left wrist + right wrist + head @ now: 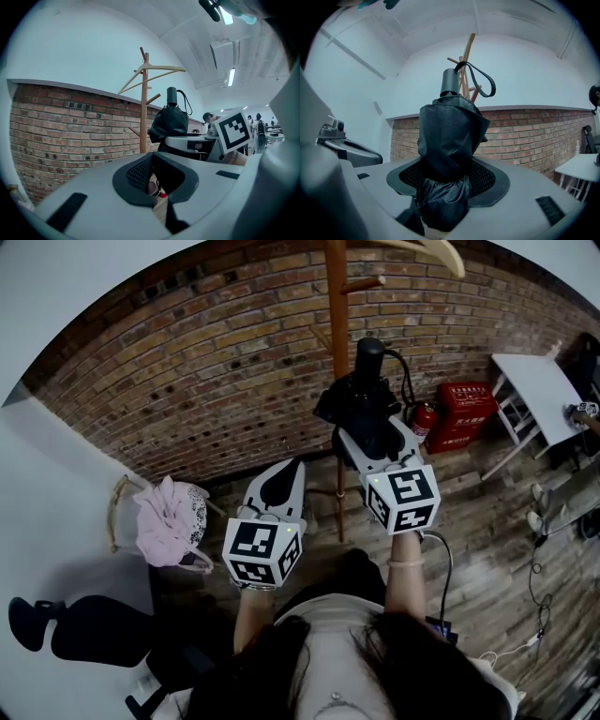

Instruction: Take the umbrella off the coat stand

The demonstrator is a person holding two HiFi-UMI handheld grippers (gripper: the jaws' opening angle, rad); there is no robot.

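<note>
The right hand-held gripper [440,187] is clamped on the folded umbrella [450,136], which seems clear of the coat stand [466,51] just beyond it. The left hand-held gripper [152,161] has its jaws together and holds nothing. Next, the umbrella needs drawing away.

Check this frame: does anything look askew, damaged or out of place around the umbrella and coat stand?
Nothing stands out. The right gripper is shut on the folded black umbrella, handle up, fabric bunched, no visible tear. The coat stand stands upright. The left gripper is shut and empty.
</note>
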